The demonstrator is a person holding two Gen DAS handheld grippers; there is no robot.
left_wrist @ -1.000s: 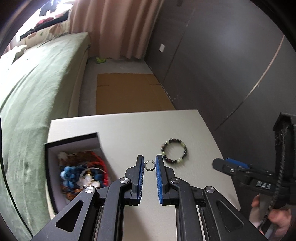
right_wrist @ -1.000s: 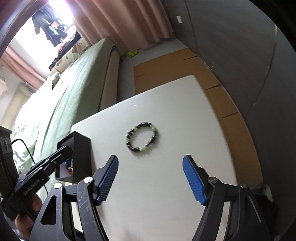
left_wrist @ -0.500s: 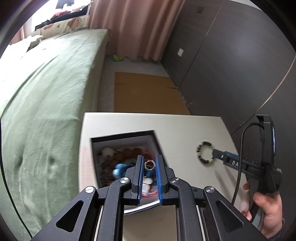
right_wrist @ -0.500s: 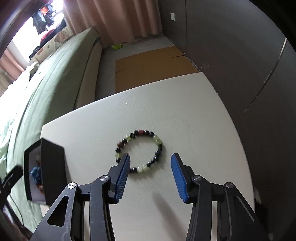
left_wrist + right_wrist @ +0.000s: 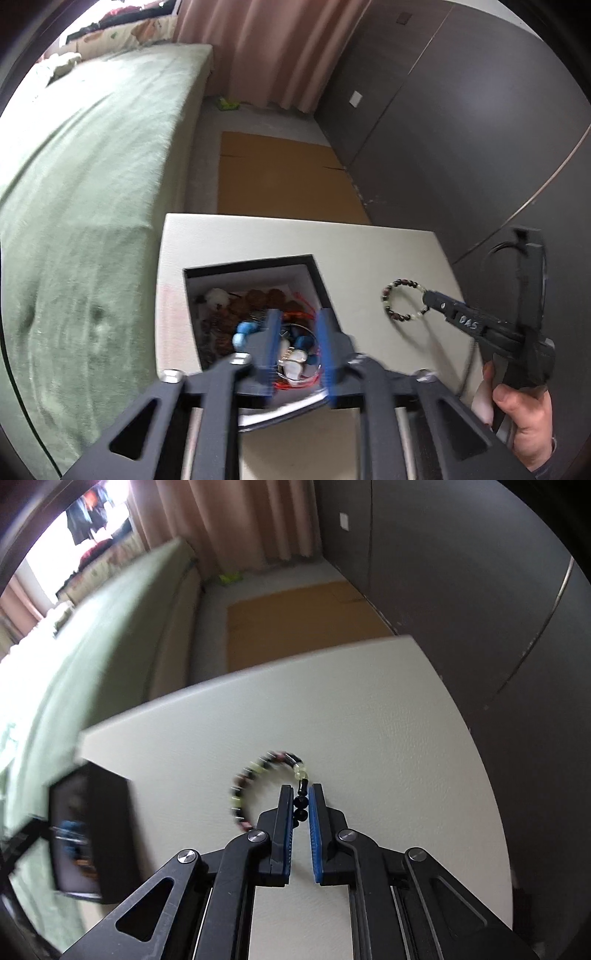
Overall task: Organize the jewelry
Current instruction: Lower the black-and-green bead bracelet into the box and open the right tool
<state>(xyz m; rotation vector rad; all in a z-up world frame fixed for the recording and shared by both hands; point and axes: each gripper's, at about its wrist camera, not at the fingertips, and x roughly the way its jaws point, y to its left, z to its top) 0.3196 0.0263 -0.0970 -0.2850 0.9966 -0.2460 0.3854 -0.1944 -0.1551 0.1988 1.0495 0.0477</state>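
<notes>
Two grippers in play. Left gripper is held spread apart w/ nothing between the pads, right over the black jewelry box. Right gripper is clamped on the beaded bracelet at its near-right arc, the bracelet apparently on the white table beside the box. Bracelet is judged light & floppy, beads round/slippery, prob on elastic, so it's best pinched across 2-3 beads, not by the cord.

Only one marking was readable: white handwritten letters "DAS" stood on the black body of the right gripper.
</notes>
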